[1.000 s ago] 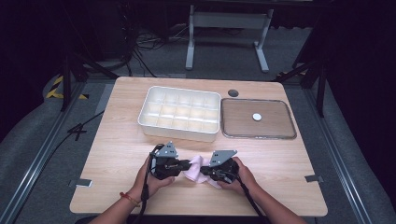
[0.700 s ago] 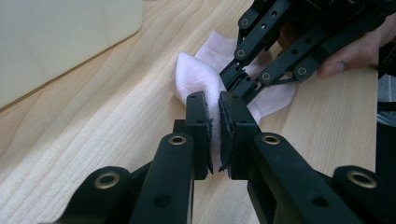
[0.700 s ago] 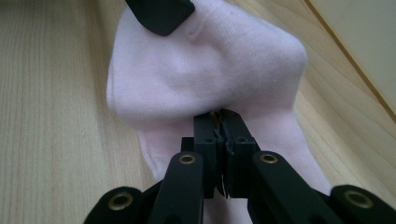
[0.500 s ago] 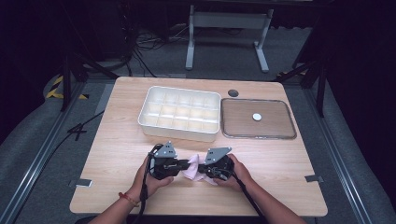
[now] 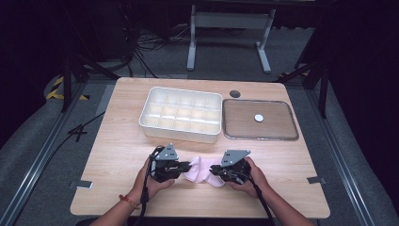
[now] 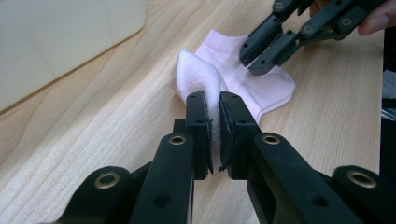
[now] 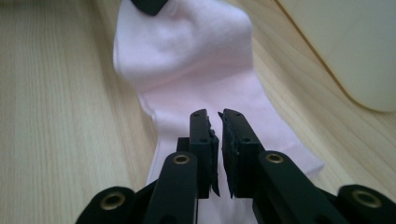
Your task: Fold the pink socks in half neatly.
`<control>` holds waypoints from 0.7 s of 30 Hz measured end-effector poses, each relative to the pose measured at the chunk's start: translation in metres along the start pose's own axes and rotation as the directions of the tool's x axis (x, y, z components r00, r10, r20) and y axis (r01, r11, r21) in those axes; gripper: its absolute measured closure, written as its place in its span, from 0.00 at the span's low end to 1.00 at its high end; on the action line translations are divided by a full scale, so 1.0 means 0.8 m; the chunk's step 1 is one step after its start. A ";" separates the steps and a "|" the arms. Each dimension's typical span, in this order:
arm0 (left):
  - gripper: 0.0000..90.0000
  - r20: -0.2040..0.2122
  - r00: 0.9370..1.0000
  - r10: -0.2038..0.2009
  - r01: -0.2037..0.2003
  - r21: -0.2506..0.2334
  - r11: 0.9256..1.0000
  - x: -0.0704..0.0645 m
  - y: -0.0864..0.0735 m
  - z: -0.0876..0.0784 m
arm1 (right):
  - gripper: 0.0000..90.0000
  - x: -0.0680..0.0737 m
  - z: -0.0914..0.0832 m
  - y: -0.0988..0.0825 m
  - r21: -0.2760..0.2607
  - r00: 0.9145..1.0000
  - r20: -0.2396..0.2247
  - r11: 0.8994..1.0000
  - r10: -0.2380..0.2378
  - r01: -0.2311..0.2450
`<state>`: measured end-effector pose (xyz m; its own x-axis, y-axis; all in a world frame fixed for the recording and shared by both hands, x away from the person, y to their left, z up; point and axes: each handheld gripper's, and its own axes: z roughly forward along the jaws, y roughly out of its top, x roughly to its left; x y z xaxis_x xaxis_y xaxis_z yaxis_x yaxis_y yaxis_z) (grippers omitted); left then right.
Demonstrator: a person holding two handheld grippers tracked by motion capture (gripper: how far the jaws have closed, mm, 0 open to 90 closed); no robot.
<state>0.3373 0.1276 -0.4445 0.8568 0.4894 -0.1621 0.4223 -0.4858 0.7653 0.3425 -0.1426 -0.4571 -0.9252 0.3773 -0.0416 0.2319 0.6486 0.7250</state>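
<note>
- We have a pale pink sock (image 5: 200,169) lying on the near middle of the wooden table (image 5: 117,141), between our two hands.
- Our left gripper (image 6: 214,116) is clenched on a raised fold of the sock; cloth shows pinched between its pads in the left gripper view.
- Our right gripper (image 7: 215,135) sits low over the other end of the sock with its jaws nearly together. We cannot tell whether any cloth is caught between them.
- We judge the step to be folding or straightening the sock. To do it well, we should keep the left pinch firm, let the right jaws bite a clear edge rather than the middle, and move both ends level so the cloth does not bunch.
- The white compartment box (image 5: 181,114) stands just beyond the sock, toward the far side; lifting the cloth that way risks brushing its near wall.
- The clear lid (image 5: 260,120) lies to the far right, well apart.
- There is open wood to the left and right of our hands, and less before the near edge, so sideways pulls are safest.
</note>
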 end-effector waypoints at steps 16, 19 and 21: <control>0.92 -0.010 0.998 0.057 -0.057 0.029 0.998 -0.009 0.017 0.013 | 0.92 -0.012 -0.007 -0.030 0.045 0.998 0.053 0.999 0.025 -0.027; 0.92 -0.004 0.997 0.073 -0.073 0.038 0.997 -0.011 0.020 0.016 | 0.90 -0.012 -0.010 -0.031 0.028 0.998 0.050 0.999 0.029 -0.030; 0.92 -0.004 0.998 0.070 -0.069 0.038 0.997 -0.011 0.021 0.016 | 0.89 -0.016 -0.015 -0.033 0.008 0.997 0.071 0.999 0.042 -0.043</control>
<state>0.3406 0.1053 -0.4381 0.8831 0.4571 -0.1061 0.3726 -0.5456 0.7507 0.3442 -0.1724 -0.4674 -0.8909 0.4503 -0.0597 0.2737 0.6371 0.7206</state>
